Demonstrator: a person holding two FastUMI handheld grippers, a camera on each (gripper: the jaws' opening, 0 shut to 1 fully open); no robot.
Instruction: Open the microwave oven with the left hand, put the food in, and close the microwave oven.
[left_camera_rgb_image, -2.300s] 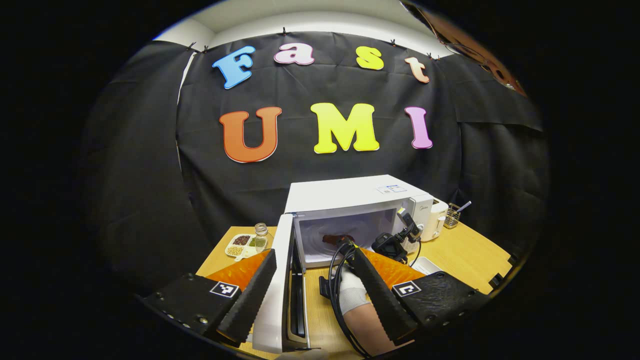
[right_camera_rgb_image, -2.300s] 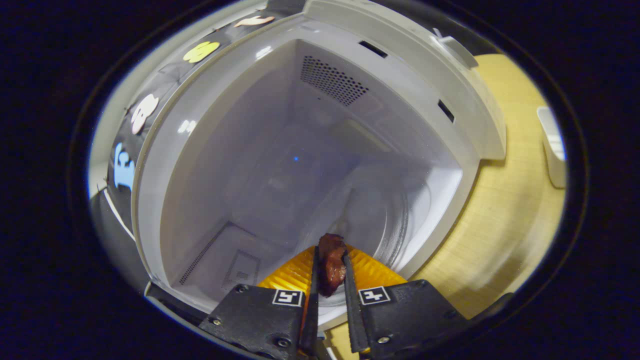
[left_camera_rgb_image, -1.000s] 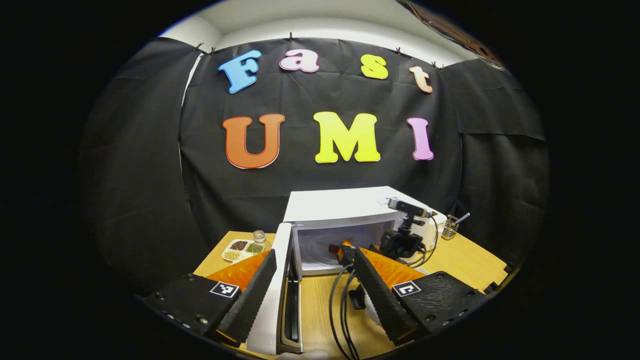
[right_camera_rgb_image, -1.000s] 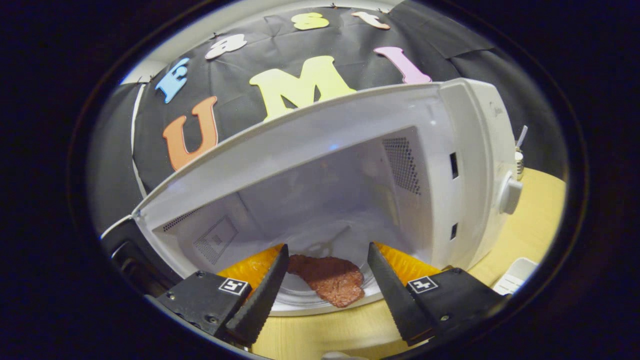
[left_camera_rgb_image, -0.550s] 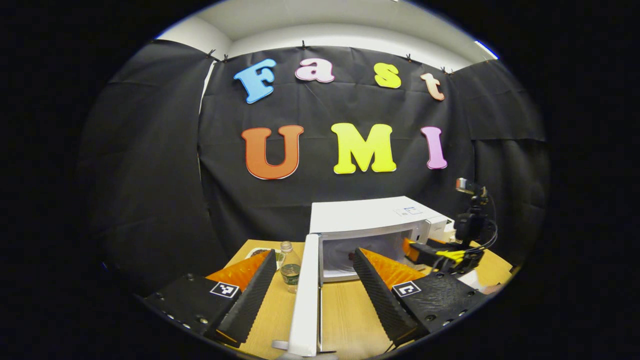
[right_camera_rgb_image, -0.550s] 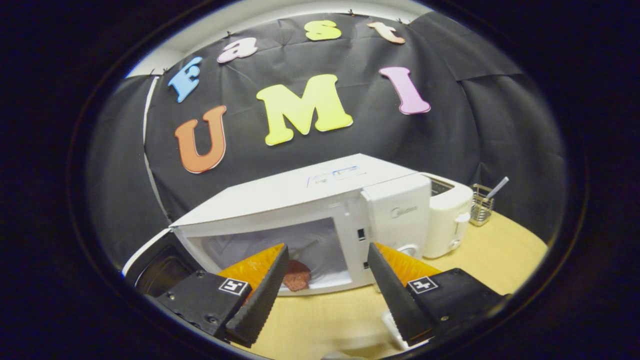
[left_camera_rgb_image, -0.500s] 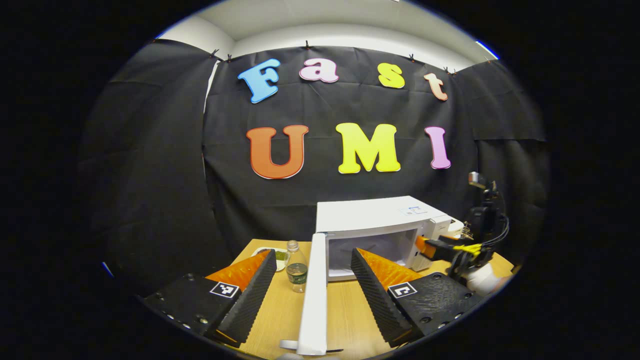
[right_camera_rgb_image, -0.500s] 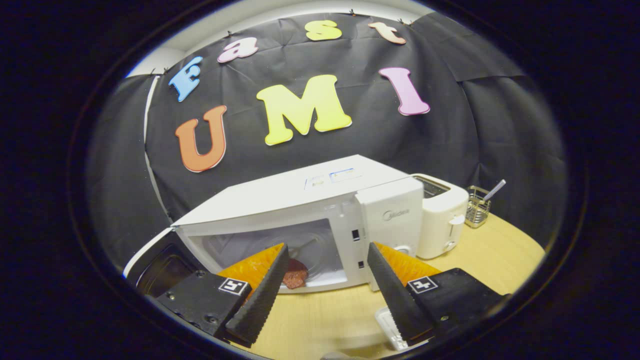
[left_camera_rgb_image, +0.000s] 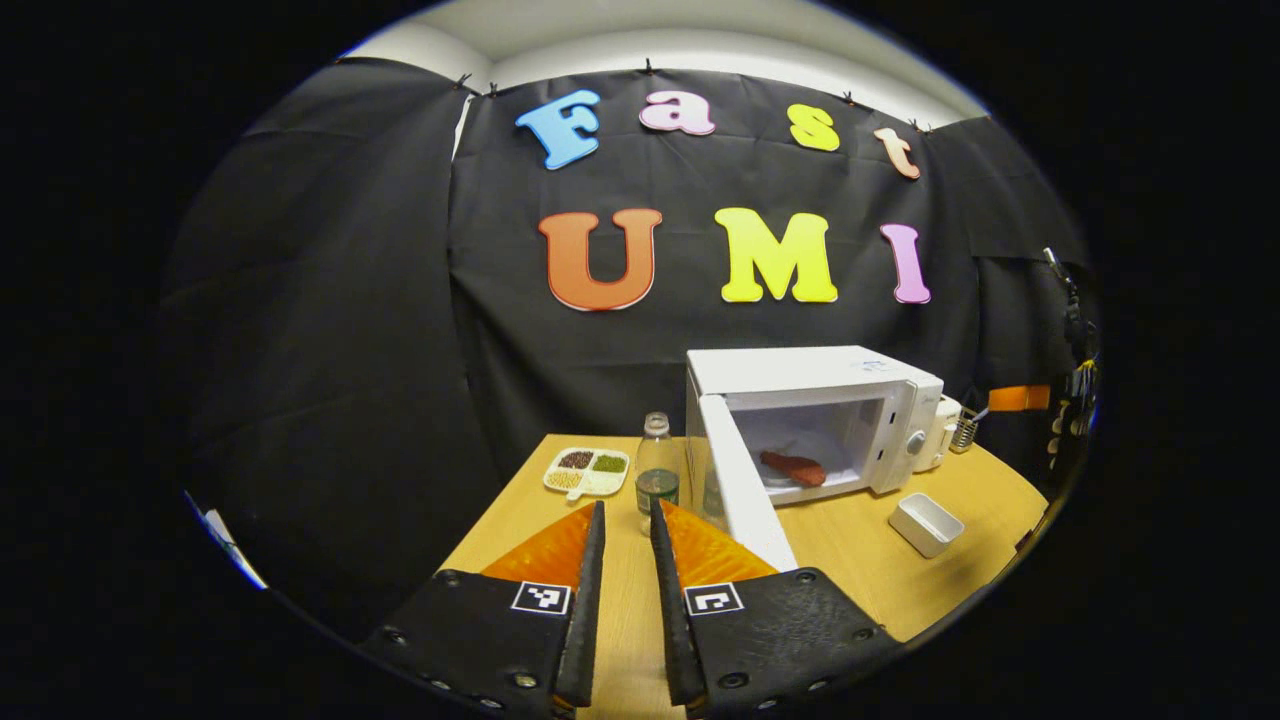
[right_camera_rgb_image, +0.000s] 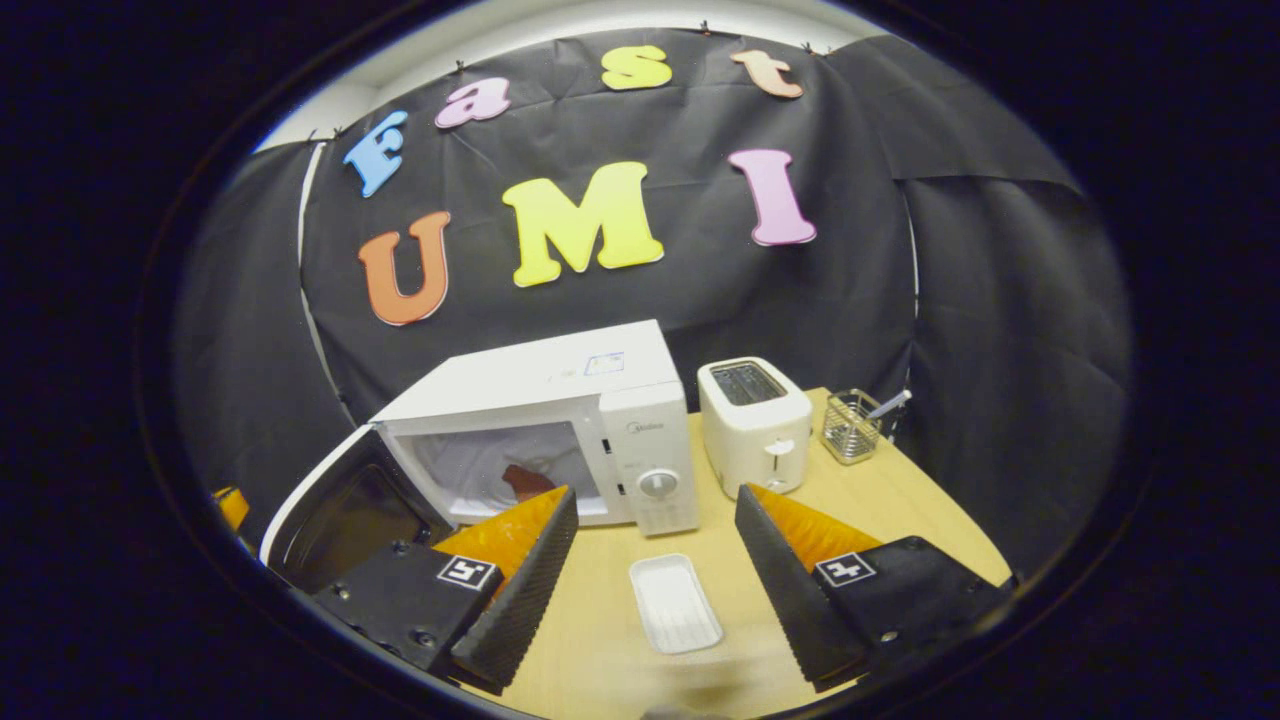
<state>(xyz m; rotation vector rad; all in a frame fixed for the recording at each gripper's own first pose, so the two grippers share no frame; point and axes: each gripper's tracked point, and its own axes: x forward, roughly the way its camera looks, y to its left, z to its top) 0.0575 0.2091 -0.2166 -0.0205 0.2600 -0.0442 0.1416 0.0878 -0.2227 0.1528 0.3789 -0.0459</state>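
Food (left_camera_rgb_image: 793, 467) inside open microwave (left_camera_rgb_image: 815, 385); toaster (right_camera_rgb_image: 753, 425) beside it, right gripper view.

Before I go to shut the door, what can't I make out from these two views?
- Food in the microwave, right gripper view: partly hidden behind the right hand-held gripper's finger.
- Door, left gripper view: seen nearly edge-on, its handle not visible.
- Divided plate's contents, left gripper view: too small to identify.
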